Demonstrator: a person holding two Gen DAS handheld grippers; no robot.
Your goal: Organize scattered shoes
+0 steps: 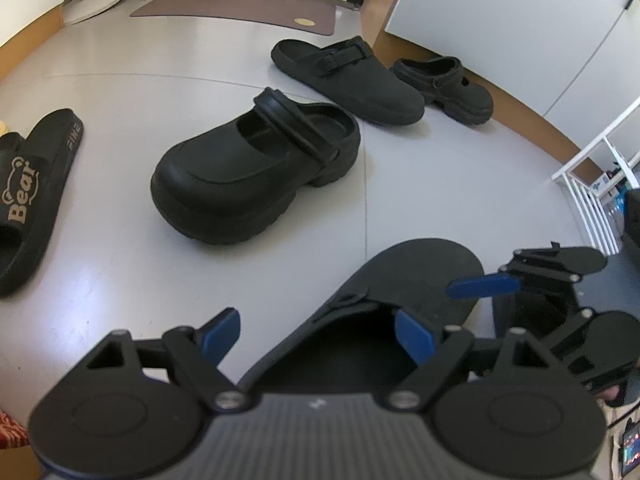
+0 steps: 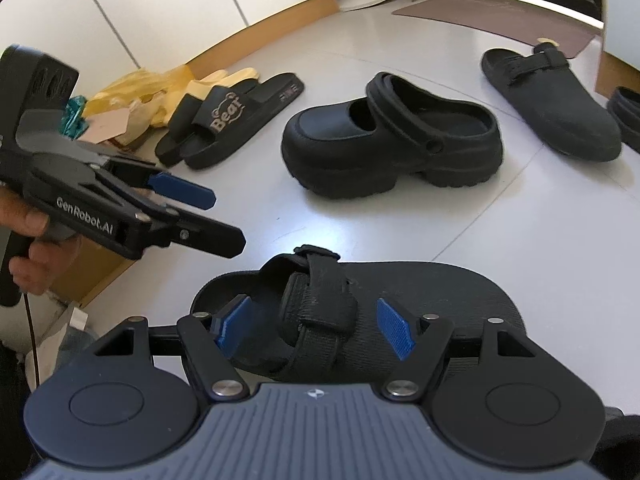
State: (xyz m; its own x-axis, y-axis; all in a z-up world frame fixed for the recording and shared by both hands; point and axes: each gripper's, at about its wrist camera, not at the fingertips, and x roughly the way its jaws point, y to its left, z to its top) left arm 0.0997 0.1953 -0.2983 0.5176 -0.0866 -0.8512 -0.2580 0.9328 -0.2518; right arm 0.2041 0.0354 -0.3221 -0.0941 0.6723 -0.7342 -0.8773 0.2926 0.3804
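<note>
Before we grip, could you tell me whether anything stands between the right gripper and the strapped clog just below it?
Nothing visible does: the right gripper is open, its blue pads either side of the clog's strap.

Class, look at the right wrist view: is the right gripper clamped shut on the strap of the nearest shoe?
No. The right gripper stands open, its blue pads apart on either side of the strapped shoe without pressing on its strap.

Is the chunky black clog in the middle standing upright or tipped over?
Upright: the chunky black clog rests on its sole on the floor, opening facing up.
</note>
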